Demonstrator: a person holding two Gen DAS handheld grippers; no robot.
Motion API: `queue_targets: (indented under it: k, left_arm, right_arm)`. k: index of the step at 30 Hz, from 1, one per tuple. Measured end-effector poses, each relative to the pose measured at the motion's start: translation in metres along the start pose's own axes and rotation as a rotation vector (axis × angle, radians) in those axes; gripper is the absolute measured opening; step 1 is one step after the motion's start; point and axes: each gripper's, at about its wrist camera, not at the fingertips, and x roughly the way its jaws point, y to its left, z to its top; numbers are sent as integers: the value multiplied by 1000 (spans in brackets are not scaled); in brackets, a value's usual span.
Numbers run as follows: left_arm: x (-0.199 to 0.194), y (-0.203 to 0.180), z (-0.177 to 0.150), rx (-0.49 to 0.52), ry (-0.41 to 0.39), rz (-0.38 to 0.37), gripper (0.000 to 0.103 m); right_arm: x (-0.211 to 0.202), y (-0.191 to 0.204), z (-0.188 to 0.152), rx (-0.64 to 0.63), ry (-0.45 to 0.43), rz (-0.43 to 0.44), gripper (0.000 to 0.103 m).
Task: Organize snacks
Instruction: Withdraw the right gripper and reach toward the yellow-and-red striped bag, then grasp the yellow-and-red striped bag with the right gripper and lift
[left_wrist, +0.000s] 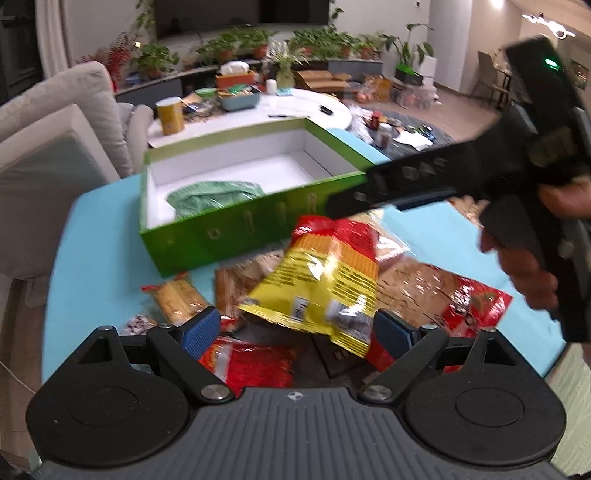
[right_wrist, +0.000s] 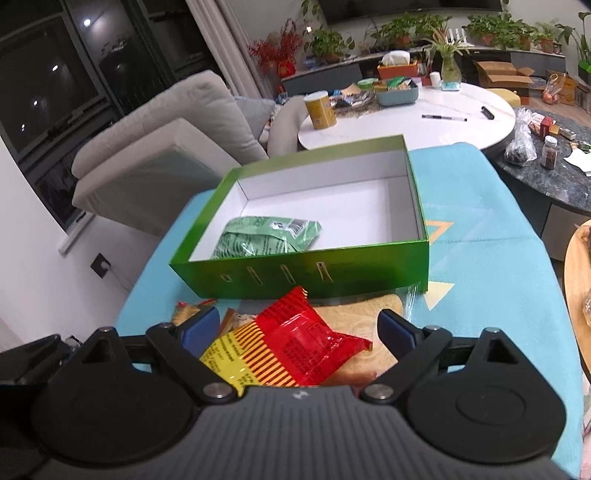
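In the green box (right_wrist: 303, 273) on the worktop (right_wrist: 480, 266) lies one green packet (right_wrist: 266, 240); the other snacks wait outside; my right gripper (right_wrist: 295, 328) is open around the red-and-yellow packet (right_wrist: 291, 343); my left gripper (left_wrist: 295, 328) hovers open.

bright indoor ceiling light — motion blur in left view, glare on wrappers (left_wrist: 321, 284), fisheye-bent edges

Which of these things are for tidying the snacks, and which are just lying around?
For the job:
- green cardboard box with white inside
- green snack packet inside it
- red and yellow foil snack bag, lying between the open right gripper's fingers
- pile of red and clear snack packets

Just lying about:
- yellow round tin
- black pen
- grey-blue basket
- potted plants
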Motion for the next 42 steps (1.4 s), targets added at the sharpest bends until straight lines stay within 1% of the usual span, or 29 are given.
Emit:
queue_targets:
  k: [5,7,13,16,18,19,21,23,25,29,31,33,36,42]
  left_arm:
    - [7,-5,0,-26,32,-102,89]
    - [12,-6,1,-31,48,-126,89]
    - [30,-2,1,-64,114,-126,85]
    - [33,6,1,-85,121,-125,83]
    - [34,10,3,-90,112,-107,83]
    - [34,13,4,-85,101,-81,83]
    - [33,18,5,-63,78,4,83]
    - [33,26,7,-64,67,48,83]
    - [31,37,8,-95,62,66,83]
    - [29,52,11,-143,51,91,83]
    - [27,54,11,-155,48,60,83]
    - [27,55,11,-164,50,12,83]
    - [31,49,12,-171,64,-39,83]
    - [47,37,14,-142,100,-62,83]
  right_arm:
    - [13,-7,3,2,30,10,79]
    - [18,-10,4,13,39,14,79]
    - [32,-18,8,39,66,18,79]
    - [37,-19,7,35,89,37,79]
    - [40,-20,6,40,106,57,79]
    - [40,-20,5,44,113,66,79]
    - [40,-21,4,54,122,85,79]
    - [37,-21,1,62,133,109,79]
    - [36,-19,0,67,151,127,78]
    - [29,-11,-5,31,181,173,78]
    - [25,-9,-4,22,169,169,78]
    - [24,-10,-1,22,146,134,78]
    - [26,-14,2,38,132,95,78]
    - [34,-17,-1,55,149,106,79]
